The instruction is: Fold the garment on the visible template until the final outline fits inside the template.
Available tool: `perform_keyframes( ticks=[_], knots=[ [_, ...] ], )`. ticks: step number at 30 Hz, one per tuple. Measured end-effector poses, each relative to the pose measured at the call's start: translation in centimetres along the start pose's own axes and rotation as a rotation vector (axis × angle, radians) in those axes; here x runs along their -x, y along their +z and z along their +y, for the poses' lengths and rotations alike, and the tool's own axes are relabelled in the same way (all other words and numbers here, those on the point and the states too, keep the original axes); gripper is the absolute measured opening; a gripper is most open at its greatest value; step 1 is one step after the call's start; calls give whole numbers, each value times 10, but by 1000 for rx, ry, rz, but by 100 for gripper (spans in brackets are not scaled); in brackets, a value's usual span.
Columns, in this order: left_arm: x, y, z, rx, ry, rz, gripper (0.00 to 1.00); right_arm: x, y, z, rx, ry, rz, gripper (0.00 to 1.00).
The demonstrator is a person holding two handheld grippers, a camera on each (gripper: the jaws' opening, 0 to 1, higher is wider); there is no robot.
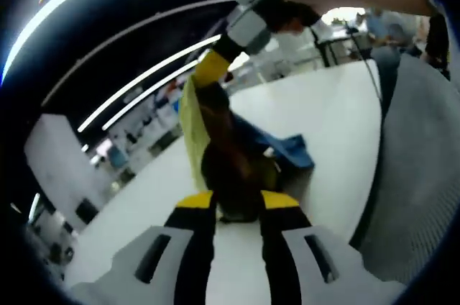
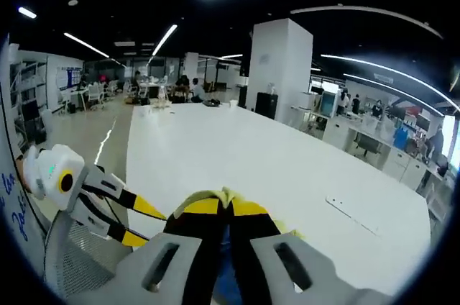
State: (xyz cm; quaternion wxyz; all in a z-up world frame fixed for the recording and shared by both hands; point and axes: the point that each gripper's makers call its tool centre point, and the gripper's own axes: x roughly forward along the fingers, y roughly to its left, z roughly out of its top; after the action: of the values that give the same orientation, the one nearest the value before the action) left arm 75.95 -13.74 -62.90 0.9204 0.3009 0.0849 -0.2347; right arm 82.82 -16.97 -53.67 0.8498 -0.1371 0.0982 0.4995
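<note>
A person works at a large white table (image 2: 287,168) in an open office, holding a two-jaw gripper in each hand. In the left gripper view, the left gripper (image 1: 237,208) has its black and yellow jaws closed together on a bunch of garment (image 1: 215,147), a cloth showing yellow, dark brown and blue parts, lifted clear of the table and hanging between the two tools. The right gripper (image 1: 215,60) comes in from the top of that view, held by a hand (image 1: 287,10), and appears to pinch the upper yellow edge of the same cloth, which stretches down from it toward the left jaws. In the right gripper view, the right gripper (image 2: 228,208) has its jaws pressed together with a small fold of yellow cloth (image 2: 223,196) poking out at the tips; the left gripper (image 2: 133,222) sits just beside it at lower left. A grey mesh surface (image 1: 417,175) lies at the table's edge; whether it is the template cannot be told. The garment seems to be mid-lift, not yet laid flat. To do this step well, both grips should hold firm, the cloth should be kept taut between them so it hangs without twisting, then lowered evenly so one edge lands first and the fold falls square.
</note>
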Motion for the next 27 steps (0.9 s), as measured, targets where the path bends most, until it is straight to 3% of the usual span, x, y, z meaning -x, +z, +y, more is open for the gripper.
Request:
perform_keyframes(
  ticks=[7,17,20,24,27],
  knots=[
    [-15,6,0,-62,18,-13,16,0,7,2,-22,7,-30,4],
    [-22,8,10,-128,78,-13,4,5,9,0,-68,4,-49,4],
    [-19,14,16,-124,95,-30,0,8,6,-2,-63,-8,-43,4],
    [-11,21,28,-109,121,-56,0,14,2,-8,-153,-3,-69,4],
    [-5,25,39,-95,136,-60,0,18,-4,-15,-167,-19,-66,4]
  ],
)
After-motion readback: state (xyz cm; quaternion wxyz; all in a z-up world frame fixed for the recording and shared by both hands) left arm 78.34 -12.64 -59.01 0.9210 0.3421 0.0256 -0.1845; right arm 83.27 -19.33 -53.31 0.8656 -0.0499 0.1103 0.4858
